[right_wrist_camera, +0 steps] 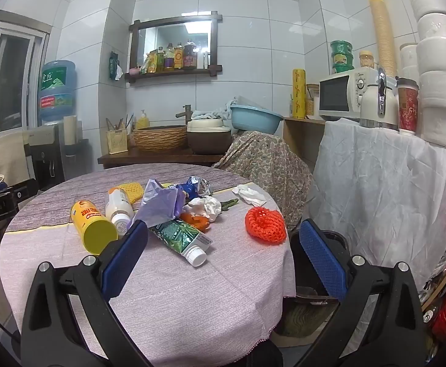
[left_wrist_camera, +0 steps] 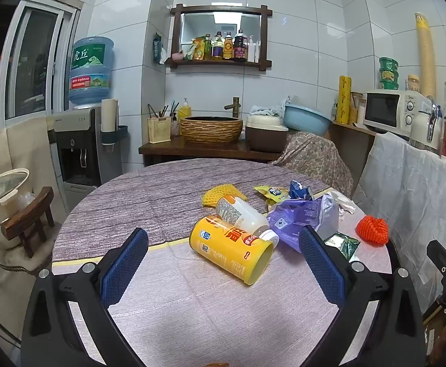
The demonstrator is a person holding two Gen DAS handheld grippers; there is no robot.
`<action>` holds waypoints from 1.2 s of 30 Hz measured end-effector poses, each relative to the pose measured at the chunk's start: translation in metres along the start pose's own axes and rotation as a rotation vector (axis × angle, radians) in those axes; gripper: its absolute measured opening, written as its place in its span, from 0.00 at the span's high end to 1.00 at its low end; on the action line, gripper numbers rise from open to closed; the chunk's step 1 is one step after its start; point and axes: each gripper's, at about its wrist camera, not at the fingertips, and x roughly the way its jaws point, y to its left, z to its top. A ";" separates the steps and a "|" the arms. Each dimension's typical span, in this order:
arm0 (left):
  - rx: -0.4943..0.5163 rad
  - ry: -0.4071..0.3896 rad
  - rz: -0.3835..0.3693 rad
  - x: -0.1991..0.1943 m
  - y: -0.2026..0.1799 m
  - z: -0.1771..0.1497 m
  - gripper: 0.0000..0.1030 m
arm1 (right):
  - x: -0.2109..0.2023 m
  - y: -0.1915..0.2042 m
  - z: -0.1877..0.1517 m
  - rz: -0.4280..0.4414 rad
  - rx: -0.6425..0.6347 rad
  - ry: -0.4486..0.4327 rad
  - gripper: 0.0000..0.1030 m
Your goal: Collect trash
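Note:
Trash lies scattered on a round table (left_wrist_camera: 192,305) (right_wrist_camera: 192,290). A yellow can (left_wrist_camera: 230,249) (right_wrist_camera: 93,226) lies on its side beside a white bottle (left_wrist_camera: 244,214) (right_wrist_camera: 119,208). Close by are a purple bag (left_wrist_camera: 302,218) (right_wrist_camera: 161,205), a green tube (right_wrist_camera: 181,238), an orange foam net (left_wrist_camera: 372,231) (right_wrist_camera: 265,224), a yellow foam net (left_wrist_camera: 219,194), crumpled tissue (right_wrist_camera: 206,208) and snack wrappers (left_wrist_camera: 284,192). My left gripper (left_wrist_camera: 223,263) is open above the table, the can lying just ahead between its fingers, untouched. My right gripper (right_wrist_camera: 223,253) is open too, short of the tube.
A dark bin (right_wrist_camera: 308,275) stands on the floor by the table's right edge. Behind are a counter with a woven basin (left_wrist_camera: 212,128), a blue bowl (left_wrist_camera: 307,119), a microwave (left_wrist_camera: 391,110), a water dispenser (left_wrist_camera: 79,150) and a white-draped stand (right_wrist_camera: 375,183).

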 end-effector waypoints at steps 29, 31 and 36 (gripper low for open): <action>0.007 0.016 -0.002 0.004 -0.003 -0.002 0.05 | 0.002 0.002 -0.004 0.004 -0.005 0.006 0.05; 0.006 0.018 -0.002 0.004 -0.003 -0.002 0.05 | 0.001 0.003 -0.004 0.004 -0.005 0.003 0.05; 0.008 0.020 -0.004 0.002 -0.003 -0.002 0.05 | 0.001 0.003 -0.004 0.006 -0.005 0.006 0.05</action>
